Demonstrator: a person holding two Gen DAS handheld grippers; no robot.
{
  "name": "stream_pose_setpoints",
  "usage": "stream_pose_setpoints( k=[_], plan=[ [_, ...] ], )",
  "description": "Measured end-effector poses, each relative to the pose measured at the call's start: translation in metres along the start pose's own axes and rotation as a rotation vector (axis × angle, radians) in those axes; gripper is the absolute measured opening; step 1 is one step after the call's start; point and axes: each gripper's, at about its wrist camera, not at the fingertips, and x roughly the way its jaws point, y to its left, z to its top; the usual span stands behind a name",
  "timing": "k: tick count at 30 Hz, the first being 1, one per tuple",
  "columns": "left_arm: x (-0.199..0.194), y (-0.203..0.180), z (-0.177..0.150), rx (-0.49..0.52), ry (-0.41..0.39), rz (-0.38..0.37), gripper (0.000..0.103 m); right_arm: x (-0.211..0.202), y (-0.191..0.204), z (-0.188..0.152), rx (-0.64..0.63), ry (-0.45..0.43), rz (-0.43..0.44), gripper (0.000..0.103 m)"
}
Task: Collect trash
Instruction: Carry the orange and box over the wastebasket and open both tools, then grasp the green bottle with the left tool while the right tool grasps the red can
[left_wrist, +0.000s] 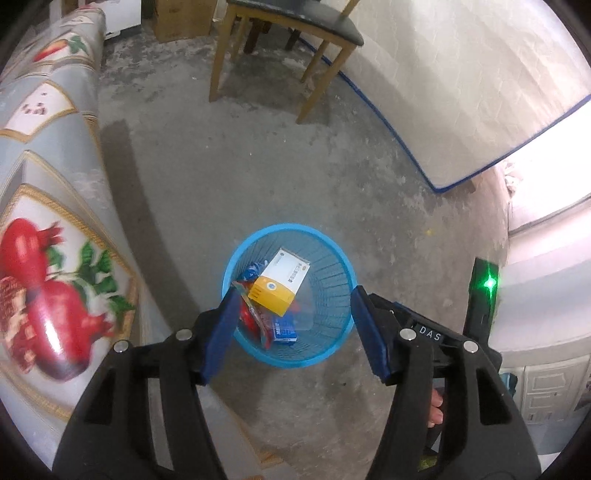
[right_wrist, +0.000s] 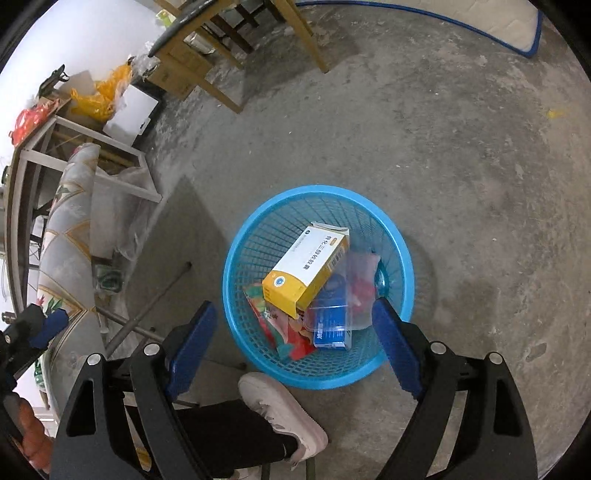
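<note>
A blue mesh waste basket stands on the concrete floor. Inside it lie a white and yellow carton, a small blue box, a clear plastic piece and red printed wrappers. My left gripper hangs above the basket with its blue pads apart and nothing between them. Above the basket's near rim my right gripper stands open and holds nothing.
A table draped in a fruit-print cloth borders the left. A wooden chair stands behind. A white mattress with blue trim leans at the right. A person's white shoe sits beside the basket.
</note>
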Motion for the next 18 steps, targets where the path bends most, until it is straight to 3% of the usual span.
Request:
stream_pose_setpoints(
  k=[6,9,14,18],
  plan=[
    [-0.052,0.008,-0.022,0.000,-0.100,-0.037,0.065,-0.041,0.019,-0.010,-0.067,-0.061,0.032,0.083],
    [-0.087,0.022,-0.039,-0.008,-0.147,-0.062,0.069,-0.065,0.046,-0.014,-0.137,-0.081,0.069,0.086],
    [-0.154,0.066,-0.074,-0.034,-0.289,-0.033,0.083,-0.107,0.127,-0.021,-0.323,-0.108,0.166,0.090],
    [-0.211,0.125,-0.114,-0.097,-0.403,0.037,0.086,-0.128,0.205,-0.032,-0.472,-0.098,0.274,0.094]
  ],
)
